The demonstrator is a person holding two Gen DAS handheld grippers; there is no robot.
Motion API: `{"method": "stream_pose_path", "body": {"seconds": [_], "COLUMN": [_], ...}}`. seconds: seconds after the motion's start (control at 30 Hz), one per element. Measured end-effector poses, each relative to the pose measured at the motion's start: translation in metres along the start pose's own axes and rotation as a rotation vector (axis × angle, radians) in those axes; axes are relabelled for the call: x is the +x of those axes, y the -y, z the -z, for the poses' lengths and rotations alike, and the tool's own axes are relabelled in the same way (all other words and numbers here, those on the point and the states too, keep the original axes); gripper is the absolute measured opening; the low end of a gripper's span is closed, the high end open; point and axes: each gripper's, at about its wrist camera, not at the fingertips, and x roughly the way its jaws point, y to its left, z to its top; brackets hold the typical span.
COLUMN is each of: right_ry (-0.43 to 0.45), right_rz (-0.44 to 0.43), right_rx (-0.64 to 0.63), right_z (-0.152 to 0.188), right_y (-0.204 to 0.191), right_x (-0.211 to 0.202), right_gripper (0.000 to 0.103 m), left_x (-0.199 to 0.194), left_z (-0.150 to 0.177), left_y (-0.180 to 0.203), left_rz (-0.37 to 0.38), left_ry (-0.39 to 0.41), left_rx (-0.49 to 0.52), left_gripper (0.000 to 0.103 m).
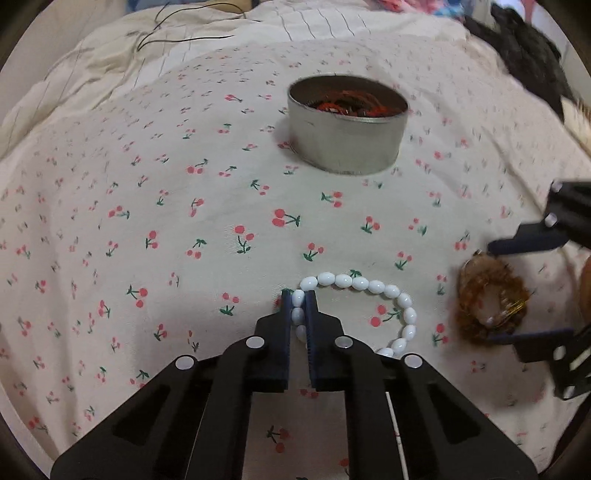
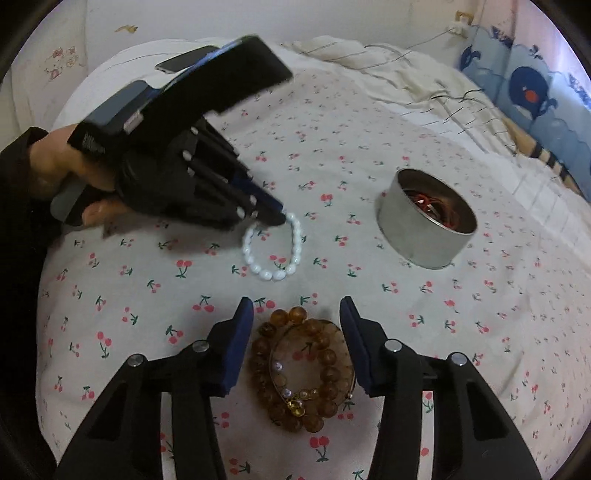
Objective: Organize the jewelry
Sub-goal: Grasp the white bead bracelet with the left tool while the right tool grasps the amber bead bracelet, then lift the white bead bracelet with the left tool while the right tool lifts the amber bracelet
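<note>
A white bead bracelet (image 1: pixel 373 291) lies on the cherry-print sheet. My left gripper (image 1: pixel 297 301) is shut on its left side, beads pinched between the pads; it also shows in the right wrist view (image 2: pixel 277 218), with the bracelet (image 2: pixel 275 254) below its tips. An amber bead bracelet (image 2: pixel 303 369) with a thin gold bangle lies between the fingers of my right gripper (image 2: pixel 297 314), which is open around it and not touching it. In the left wrist view the right gripper (image 1: pixel 491 295) straddles the amber bracelet (image 1: pixel 484 299). A round metal tin (image 1: pixel 347 125) holds red jewelry.
The tin (image 2: pixel 424 221) stands further back on the sheet (image 1: pixel 147 221). Rumpled cream bedding (image 2: pixel 388 74) and thin black cables (image 1: pixel 177 33) lie behind it. A whale-print cushion (image 2: pixel 532 96) is at far right, dark clothing (image 1: pixel 532 55) at the bed's edge.
</note>
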Motion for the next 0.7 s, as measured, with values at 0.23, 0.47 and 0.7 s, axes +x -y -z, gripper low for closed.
{"method": "stream_pose_path", "body": {"seconds": [0.23, 0.47, 0.7], "right_ry": [-0.064, -0.036, 0.108], "right_rz": [0.008, 0.032, -0.021], "right_rx": [-0.032, 0.063, 0.318], "right_z": [0.006, 0.000, -0.003], "right_y": [-0.008, 0.011, 0.058], "right_x": [0.023, 0.021, -0.011], "right_gripper": [0.040, 0.012, 0.012], "left_x": [0.005, 0.004, 0.005], "left_z": [0.001, 0.000, -0.003], "left_y": [0.002, 0.000, -0.001], "left_rz": [-0.035, -0.027, -0.036], "left_ry": [-0.019, -0.018, -0.015], "left_rx": [0.017, 0.006, 0.014], "left_gripper": [0.008, 0.008, 0.009]}}
